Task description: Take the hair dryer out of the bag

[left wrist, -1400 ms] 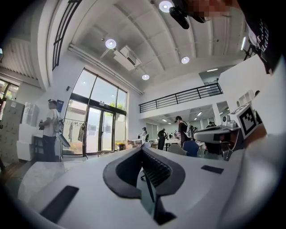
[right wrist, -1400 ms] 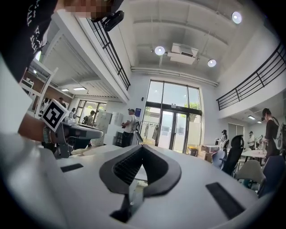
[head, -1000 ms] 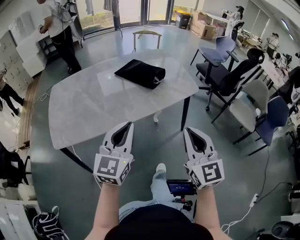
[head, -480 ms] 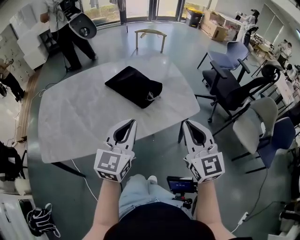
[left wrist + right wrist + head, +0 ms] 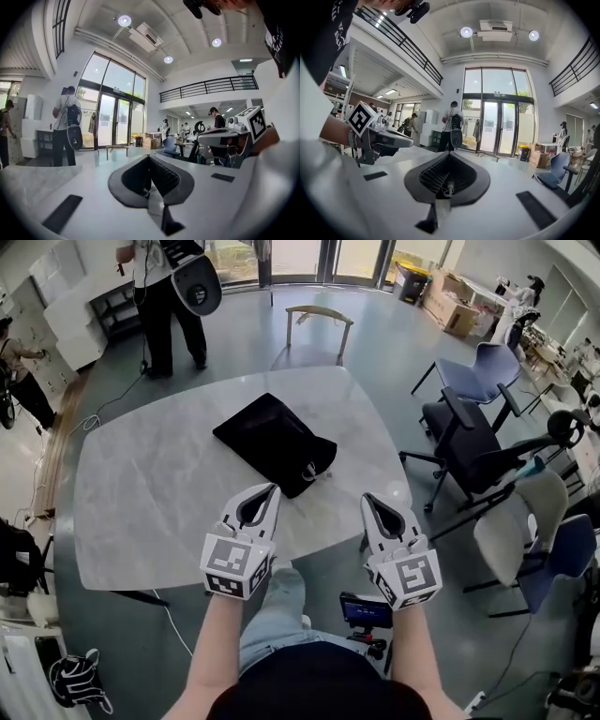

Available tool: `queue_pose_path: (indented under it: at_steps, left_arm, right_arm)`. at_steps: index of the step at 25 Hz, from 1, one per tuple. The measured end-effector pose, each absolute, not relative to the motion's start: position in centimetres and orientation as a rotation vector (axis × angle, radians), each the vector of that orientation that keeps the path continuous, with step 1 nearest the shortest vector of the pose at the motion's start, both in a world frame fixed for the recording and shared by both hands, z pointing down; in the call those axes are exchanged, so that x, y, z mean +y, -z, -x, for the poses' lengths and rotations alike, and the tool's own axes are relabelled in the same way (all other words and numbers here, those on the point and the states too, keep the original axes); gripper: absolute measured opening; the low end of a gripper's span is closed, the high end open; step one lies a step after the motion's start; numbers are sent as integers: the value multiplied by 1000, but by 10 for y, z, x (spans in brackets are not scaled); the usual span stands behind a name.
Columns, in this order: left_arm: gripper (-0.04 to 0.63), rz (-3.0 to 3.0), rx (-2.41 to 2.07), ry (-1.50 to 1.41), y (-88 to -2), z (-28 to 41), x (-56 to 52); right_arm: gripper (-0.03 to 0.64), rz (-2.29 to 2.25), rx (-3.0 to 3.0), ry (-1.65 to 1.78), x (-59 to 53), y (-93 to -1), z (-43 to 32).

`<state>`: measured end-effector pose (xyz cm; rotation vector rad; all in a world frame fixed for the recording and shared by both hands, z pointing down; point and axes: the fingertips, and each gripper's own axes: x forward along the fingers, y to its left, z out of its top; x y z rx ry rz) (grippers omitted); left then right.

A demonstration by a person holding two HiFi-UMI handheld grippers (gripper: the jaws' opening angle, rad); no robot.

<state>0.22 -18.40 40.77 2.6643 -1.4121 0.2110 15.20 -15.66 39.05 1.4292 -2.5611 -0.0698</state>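
Note:
A black drawstring bag (image 5: 273,442) lies flat on the grey marble table (image 5: 150,493), its cord end toward me. The hair dryer is hidden; nothing of it shows. My left gripper (image 5: 274,489) hovers at the table's near edge, just short of the bag's near corner, jaws shut and empty. My right gripper (image 5: 367,498) is level with it to the right, over the table's near right edge, also shut and empty. In the left gripper view the left gripper (image 5: 149,157) has its tips pressed together, and so does the right gripper (image 5: 450,154) in the right gripper view.
Office chairs (image 5: 478,423) stand to the table's right, a wooden stool (image 5: 317,322) behind it. A person with a round black pack (image 5: 173,292) stands at the far left. My knee (image 5: 278,601) and a small device (image 5: 366,611) are below the grippers.
Both grippers and the head camera have come forward to the table. The bag is now nearer and larger, and the gripper tips reach the table's near edge. Both stayed shut.

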Motion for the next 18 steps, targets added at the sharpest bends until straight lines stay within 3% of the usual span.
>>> queue_pose_path:
  at_steps: [8, 9, 11, 18]
  left_arm:
    - [16, -2625, -1224, -464, -471, -22, -257]
    - [37, -2622, -1189, -500, -479, -27, -261]
    - [139, -2612, -1130, -583, -497, -35, -266]
    - [187, -2502, -1099, -939, -558, -47, -263]
  right_arm:
    - [23, -1447, -2492, -24, -243, -408, -145]
    - [23, -1456, -2485, -34, -250, -411, -147]
    - [23, -1470, -2478, -54, -263, -416, -151]
    - [23, -1402, -2478, -147, -282, -445, -160]
